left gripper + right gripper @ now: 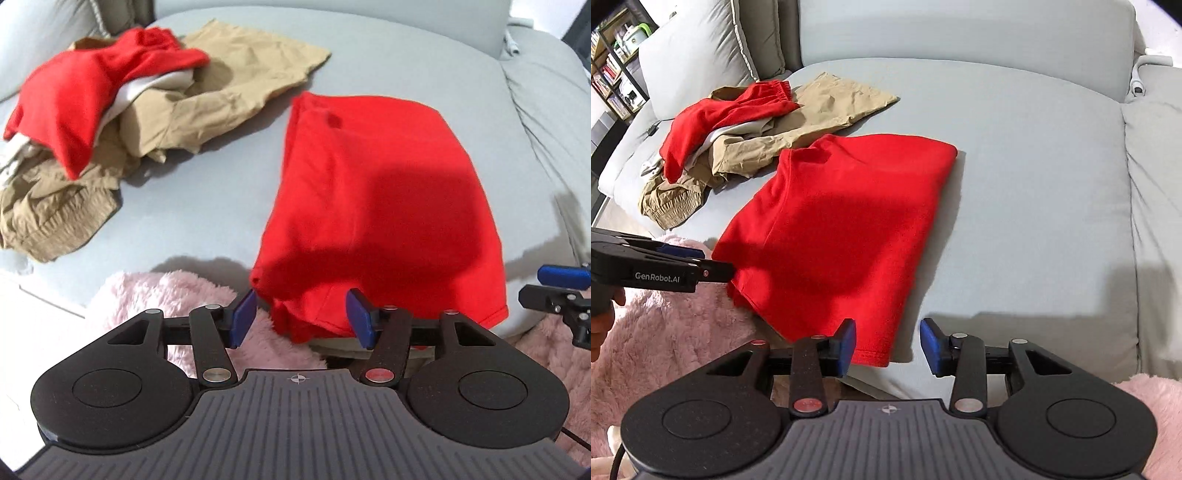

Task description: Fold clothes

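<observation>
Folded red garment (842,229) lies flat on the grey sofa seat (1034,206), at centre in both wrist views. Its long axis runs from the near seat edge away toward the backrest (960,33); in the right wrist view it leans from 7 o'clock to 1 o'clock. The far end is a clean fold line. The near end, with the hem, overhangs the front edge of the seat, above a pink fluffy blanket (665,325).

Open room: a broad bare stretch of seat lies at 3 o'clock of the garment, reaching to the cushion seam (1126,221). At 10 o'clock the room is taken up by a heap of unfolded clothes (110,122): tan trousers, a red piece and a white piece, tangled. The heap sits just beside the garment's far left corner; whether they touch cannot be told.

Left gripper (301,319): jaws stand apart, blue pads clear of the cloth, with the garment's near left corner hanging between them, not pinched.

Right gripper (888,345): jaws parted, pads not pressing. The garment's near right corner lies by the left pad; contact there cannot be confirmed.

A bare hand (602,332) holds the left gripper's handle at 9 o'clock of the right wrist view.
</observation>
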{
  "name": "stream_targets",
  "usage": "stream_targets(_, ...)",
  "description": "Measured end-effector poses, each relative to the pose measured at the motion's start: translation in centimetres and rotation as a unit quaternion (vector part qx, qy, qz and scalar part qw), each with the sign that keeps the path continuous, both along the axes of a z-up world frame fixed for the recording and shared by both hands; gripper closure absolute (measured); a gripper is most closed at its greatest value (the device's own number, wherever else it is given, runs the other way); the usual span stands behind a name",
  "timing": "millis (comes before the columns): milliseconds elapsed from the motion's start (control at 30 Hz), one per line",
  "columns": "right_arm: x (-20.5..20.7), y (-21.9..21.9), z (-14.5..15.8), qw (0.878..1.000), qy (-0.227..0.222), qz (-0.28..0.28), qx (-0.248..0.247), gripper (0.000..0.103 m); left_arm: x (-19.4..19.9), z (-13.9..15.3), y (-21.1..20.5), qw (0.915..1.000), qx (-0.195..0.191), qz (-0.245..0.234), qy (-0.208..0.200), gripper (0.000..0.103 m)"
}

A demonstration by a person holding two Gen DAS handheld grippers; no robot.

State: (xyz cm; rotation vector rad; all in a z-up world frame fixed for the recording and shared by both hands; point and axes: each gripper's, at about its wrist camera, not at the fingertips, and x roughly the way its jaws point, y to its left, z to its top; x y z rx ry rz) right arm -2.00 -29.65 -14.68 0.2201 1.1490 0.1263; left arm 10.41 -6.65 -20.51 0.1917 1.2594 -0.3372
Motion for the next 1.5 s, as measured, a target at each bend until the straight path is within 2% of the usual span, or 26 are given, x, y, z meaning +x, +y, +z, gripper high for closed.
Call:
stream_targets(133,-0.5,0.3,-0.7,1.000,0.008,0.003,0.016,0.063,-0.2,-0.6,-0.2,0.9999,0.008,-0.009,0.008,0.039)
stream_targets(600,-0.7,-0.5,-1.1,1.000,0.007,-0.010,0.025,0.062,-0.5,-1.1,-1.2,0.9997,0.016,-0.010,0.014,0.038)
stream_targets(1500,-0.5,-0.4,-1.0,1.000,0.009,0.000,0.024,0.058,-1.0,-1.8,-1.6,0.9993,0.023,-0.020,0.022,0.035)
